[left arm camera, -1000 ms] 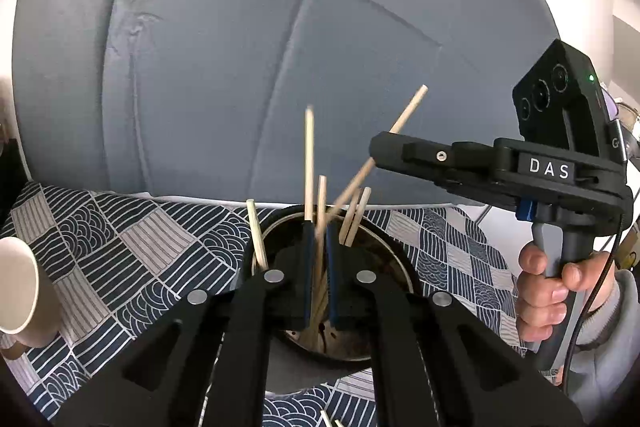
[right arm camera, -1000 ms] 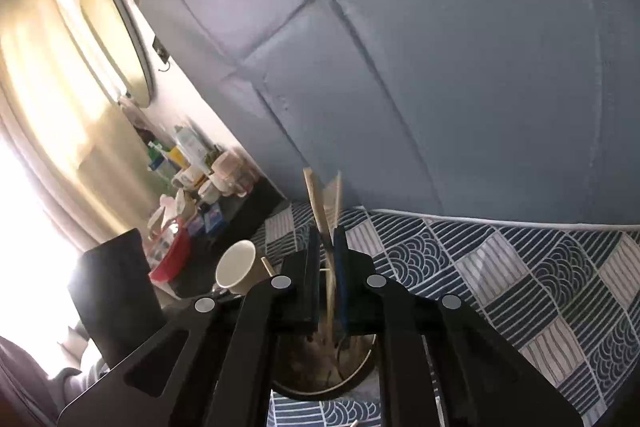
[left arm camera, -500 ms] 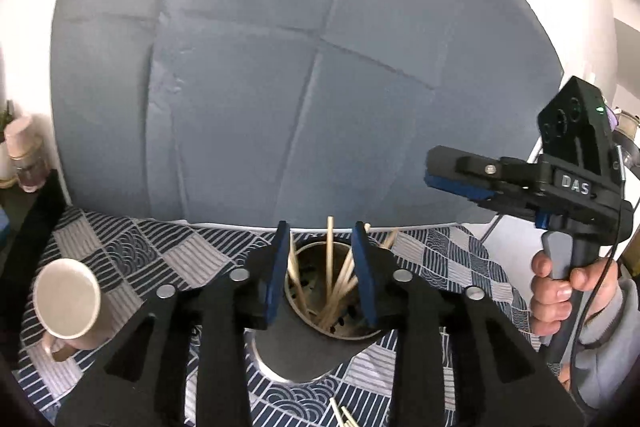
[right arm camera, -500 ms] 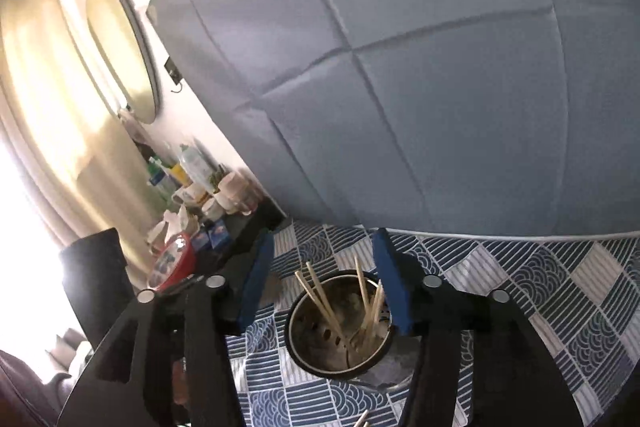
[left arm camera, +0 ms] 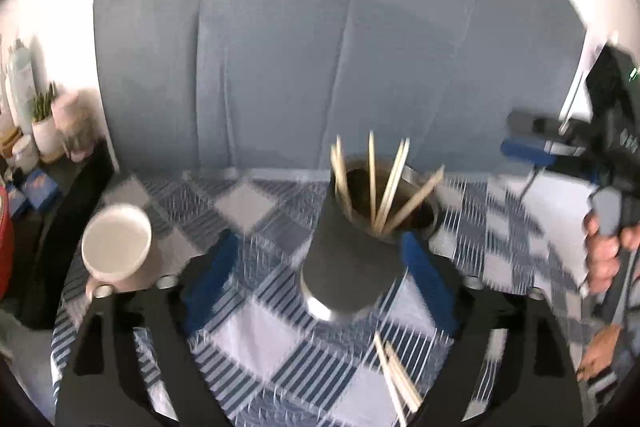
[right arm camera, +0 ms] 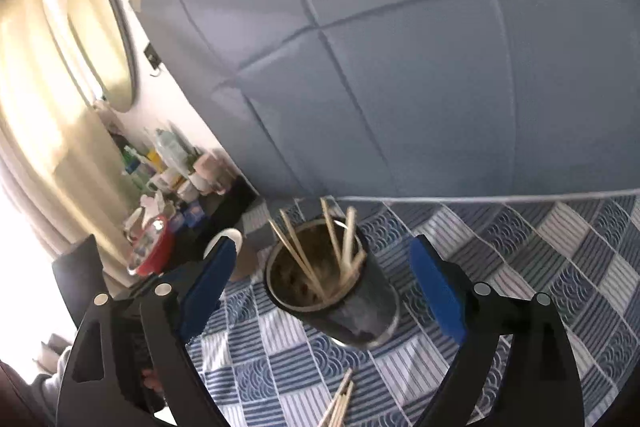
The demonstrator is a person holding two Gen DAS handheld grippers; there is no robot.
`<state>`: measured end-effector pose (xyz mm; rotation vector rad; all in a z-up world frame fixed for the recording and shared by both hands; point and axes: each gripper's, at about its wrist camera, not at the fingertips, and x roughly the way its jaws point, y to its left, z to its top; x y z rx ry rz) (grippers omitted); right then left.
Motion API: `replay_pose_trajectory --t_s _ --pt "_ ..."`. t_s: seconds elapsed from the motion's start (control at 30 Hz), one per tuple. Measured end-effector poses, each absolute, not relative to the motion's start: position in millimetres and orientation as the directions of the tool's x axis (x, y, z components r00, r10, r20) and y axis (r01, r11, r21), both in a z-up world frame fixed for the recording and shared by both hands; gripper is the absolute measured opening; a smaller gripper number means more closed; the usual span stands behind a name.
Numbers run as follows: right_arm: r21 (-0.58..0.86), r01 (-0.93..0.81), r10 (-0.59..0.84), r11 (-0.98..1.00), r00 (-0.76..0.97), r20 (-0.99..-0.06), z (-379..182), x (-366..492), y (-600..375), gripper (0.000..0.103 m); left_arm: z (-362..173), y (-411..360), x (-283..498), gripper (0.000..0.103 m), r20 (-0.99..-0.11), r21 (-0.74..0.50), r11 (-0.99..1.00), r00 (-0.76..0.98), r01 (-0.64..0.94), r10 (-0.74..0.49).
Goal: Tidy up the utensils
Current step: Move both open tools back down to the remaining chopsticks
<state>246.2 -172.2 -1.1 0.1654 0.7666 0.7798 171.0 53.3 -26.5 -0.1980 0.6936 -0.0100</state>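
Left gripper [left arm camera: 316, 287] and right gripper [right arm camera: 320, 299]: jaws opening, empty. Thin pale wooden chopsticks [left arm camera: 396, 381] on the cloth: light, stiff, probably roll-prone; pinch mid-shaft

Metal cup [left arm camera: 352, 259] stands on the tablecloth [left arm camera: 260, 211] mid-table, backdrop [left arm camera: 320, 47] behind it. Chopsticks [left arm camera: 384, 187] stand in the cup, leaning outward. Loose chopsticks [left arm camera: 396, 379] lie on the cloth in front of the cup. Mug [left arm camera: 116, 247] sits left of the cup, well apart. Cluttered shelf [right arm camera: 168, 179] lies further left, beyond the mug. Left gripper [left arm camera: 316, 287] and right gripper [right arm camera: 324, 291] each frame the cup between opening jaws, not touching it.
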Motion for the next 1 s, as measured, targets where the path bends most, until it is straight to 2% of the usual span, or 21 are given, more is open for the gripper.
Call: replay_pose_trajectory --t_s 0.07,0.2,0.33,0.53,1.0 --pt "0.414 -0.555 0.680 0.721 0.453 -0.577 -10.0 244.3 -177.6 0.085 -37.4 48.1 169.0 0.087 -0.668 -0.151 0.987 0.742 -0.057 -0.060" --pt "0.408 -0.527 0.646 0.745 0.422 -0.636 -33.6 240.1 -185.3 0.086 -60.2 35.0 162.8 0.095 -0.739 -0.120 0.991 0.672 -0.056 -0.051" --pt "0.384 -0.506 0.604 0.772 0.398 -0.690 -56.2 233.0 -189.7 0.086 -89.8 18.7 161.5 0.097 -0.832 -0.093 0.995 0.551 -0.025 -0.064" --pt "0.369 -0.471 0.549 0.801 0.334 -0.766 -99.5 221.2 -198.2 0.086 -124.6 -2.8 151.3 0.097 -0.885 -0.022 1.000 0.464 0.020 -0.029" --pt "0.305 -0.453 0.443 0.838 0.236 -0.865 -164.1 200.6 -200.1 0.086 -165.1 -35.6 135.9 0.097 -0.937 -0.036 0.998 0.346 0.059 -0.054"
